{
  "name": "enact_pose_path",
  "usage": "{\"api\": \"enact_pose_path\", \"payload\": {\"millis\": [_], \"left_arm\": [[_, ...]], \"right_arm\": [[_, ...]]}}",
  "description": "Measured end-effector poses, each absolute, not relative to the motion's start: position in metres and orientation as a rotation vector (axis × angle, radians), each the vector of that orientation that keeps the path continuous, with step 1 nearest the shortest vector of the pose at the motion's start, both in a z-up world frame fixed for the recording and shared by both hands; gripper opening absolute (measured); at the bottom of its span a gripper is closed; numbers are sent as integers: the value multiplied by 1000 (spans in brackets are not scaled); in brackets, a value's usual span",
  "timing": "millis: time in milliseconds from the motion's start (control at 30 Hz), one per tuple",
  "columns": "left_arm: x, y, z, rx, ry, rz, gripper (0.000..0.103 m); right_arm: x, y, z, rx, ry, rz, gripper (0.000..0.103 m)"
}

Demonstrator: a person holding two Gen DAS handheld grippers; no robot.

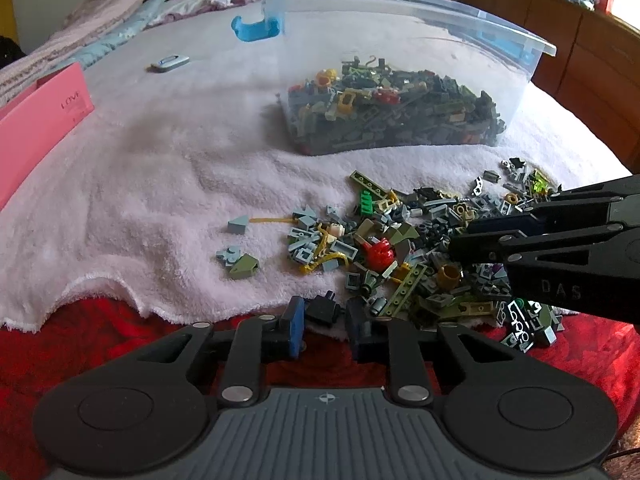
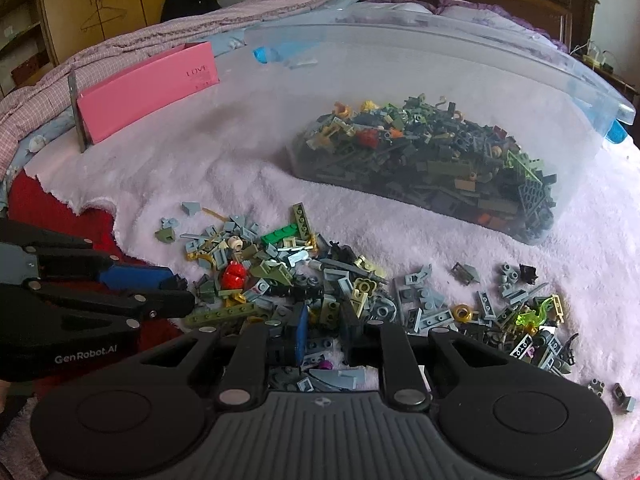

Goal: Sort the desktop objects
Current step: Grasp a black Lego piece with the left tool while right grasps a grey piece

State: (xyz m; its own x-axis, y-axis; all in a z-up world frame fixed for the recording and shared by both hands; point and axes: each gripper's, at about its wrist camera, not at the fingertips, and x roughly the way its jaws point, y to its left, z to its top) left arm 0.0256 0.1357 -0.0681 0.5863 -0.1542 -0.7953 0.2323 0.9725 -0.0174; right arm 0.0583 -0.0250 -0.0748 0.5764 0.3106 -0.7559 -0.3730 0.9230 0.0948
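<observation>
Between my left gripper (image 1: 324, 322) fingers sits a small black brick (image 1: 320, 312), seemingly pinched, while my right gripper (image 2: 324, 334) hangs parted over loose bricks (image 2: 320, 280): light, hard, slippery, best nipped by flat sides; tub (image 1: 400, 24) lies beyond.

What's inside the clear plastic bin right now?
The clear bin holds a heap of small building bricks, mostly dark grey and olive, with some red, orange and yellow bits, piled toward one end. Whatever lies beneath the top layer is covered.
</observation>
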Motion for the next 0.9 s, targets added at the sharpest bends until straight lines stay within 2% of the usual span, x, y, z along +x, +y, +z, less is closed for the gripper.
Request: {"api": "enact_pose_path", "payload": {"millis": [133,300,733,900], "left_arm": [[24,134,-68,104,910,-220,25],[22,133,-65,101,905,-218,20],[20,128,-66,106,922,-258,23],[20,124,-69,123,925,-259,24]], "right_arm": [[58,-26,-76,-78,866,398,13],[53,-28,-73,-77,863,399,13],[36,-47,-75,-81,900,350,13],[37,-47,-78,-64,900,351,17]]}}
